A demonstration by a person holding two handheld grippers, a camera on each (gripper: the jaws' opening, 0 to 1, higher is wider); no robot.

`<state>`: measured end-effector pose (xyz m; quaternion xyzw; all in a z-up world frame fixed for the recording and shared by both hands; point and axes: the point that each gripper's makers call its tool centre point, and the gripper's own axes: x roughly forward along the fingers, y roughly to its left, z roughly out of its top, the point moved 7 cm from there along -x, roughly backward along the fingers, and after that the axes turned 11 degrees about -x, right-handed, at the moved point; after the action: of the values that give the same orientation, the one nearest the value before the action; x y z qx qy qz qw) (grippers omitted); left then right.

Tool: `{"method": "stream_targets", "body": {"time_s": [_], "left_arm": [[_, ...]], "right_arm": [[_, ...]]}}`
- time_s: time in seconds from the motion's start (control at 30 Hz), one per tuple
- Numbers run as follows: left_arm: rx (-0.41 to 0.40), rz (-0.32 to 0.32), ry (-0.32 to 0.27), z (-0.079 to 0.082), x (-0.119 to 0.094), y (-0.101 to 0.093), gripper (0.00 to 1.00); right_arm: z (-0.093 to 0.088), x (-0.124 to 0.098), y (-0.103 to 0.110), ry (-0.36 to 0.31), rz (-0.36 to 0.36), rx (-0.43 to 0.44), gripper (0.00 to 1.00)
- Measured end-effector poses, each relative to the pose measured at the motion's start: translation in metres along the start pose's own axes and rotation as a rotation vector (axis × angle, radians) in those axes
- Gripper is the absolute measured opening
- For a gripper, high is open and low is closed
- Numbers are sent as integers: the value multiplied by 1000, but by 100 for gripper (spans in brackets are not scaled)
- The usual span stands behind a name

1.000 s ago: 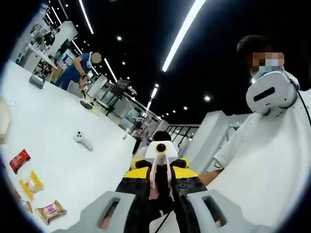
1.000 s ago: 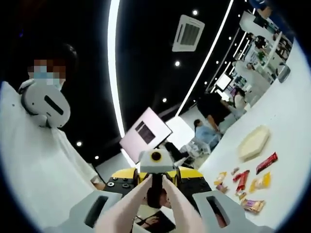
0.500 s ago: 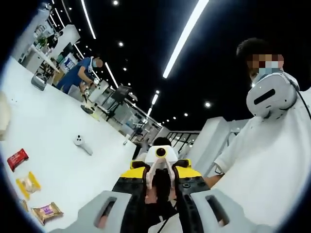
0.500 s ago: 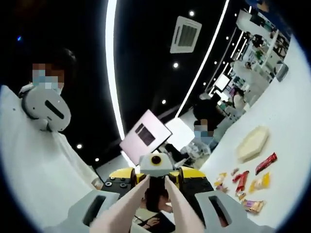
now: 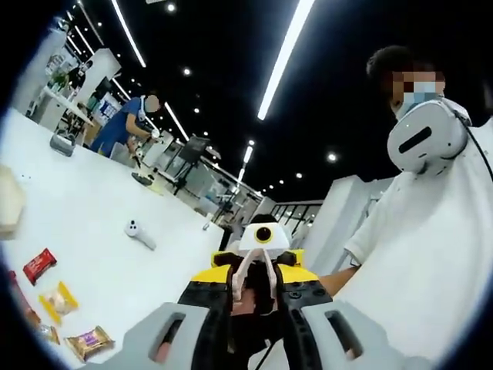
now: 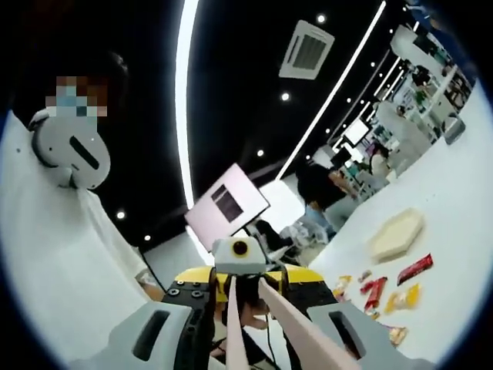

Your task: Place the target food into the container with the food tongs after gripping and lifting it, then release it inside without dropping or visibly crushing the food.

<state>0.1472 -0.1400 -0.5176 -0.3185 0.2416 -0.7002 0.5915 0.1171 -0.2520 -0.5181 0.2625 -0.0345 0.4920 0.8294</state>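
Snack packets (image 5: 58, 299) near beige tray (image 6: 395, 235), white table (image 5: 92, 254).

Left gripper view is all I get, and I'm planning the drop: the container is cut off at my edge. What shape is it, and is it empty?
Observer: In the right gripper view the container is a pale six-sided tray, flat on the white table; I see nothing in it.
Operator: Do the tongs hold food?
Observer: Their two arms rise from the right gripper, bare as far as they show.
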Motion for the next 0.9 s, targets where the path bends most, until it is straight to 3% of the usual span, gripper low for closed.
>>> {"method": "stream_targets", "body": {"time_s": [0.1, 0.17, 0.27, 0.33, 0.47, 0.57, 0.9], "left_arm": [[-25, -6, -35, -1, 3, 3, 17], [-86, -21, -89, -3, 7, 3, 16], [-79, -24, -123, -5, 9, 3, 14], [-94, -44, -188, -3, 12, 0, 13], [-110, -59, -241, -1, 12, 0, 13], [-136, -82, -317, 6, 8, -1, 12], [-122, -84, -291, 4, 10, -2, 13]], "right_arm": [[3, -3, -3, -7, -4, 11, 31], [5, -5, -4, -20, -5, 20, 29], [7, -6, -4, -29, -7, 23, 28], [10, -6, -4, -50, -8, 42, 27], [14, -4, -3, -71, -5, 51, 26], [15, -2, -3, -77, -8, 58, 27], [15, 2, 0, -77, -13, 71, 29]]}}
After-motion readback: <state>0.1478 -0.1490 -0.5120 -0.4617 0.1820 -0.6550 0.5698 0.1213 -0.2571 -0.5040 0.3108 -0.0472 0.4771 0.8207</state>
